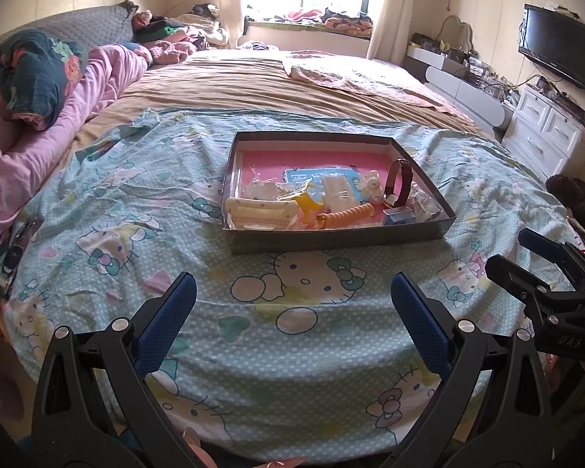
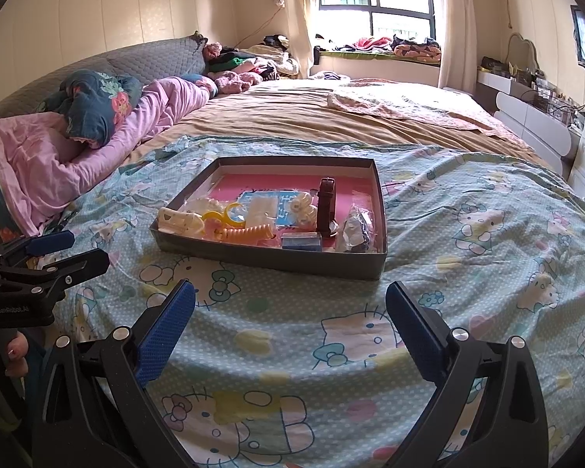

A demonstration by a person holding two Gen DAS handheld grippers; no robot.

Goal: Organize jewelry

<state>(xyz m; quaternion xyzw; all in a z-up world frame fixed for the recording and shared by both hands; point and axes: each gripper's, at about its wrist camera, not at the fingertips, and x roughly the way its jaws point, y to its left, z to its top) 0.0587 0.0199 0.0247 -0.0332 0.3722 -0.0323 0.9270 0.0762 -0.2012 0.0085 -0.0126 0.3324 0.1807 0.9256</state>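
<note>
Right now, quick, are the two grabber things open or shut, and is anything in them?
Left gripper: open, fingers wide apart, holding nothing.
Right gripper: open, fingers wide apart, holding nothing.

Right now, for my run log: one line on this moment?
left tool: open, empty | right tool: open, empty | tray: on bed, jewelry inside | watch: upright in tray

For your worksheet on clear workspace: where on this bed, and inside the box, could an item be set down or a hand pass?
Free: the cartoon-print sheet between the box and both open tools, left tool and right tool; also the pink floor at the box's far end. Crowded: the box's near half, from the cream hair clip to the brown watch.
</note>
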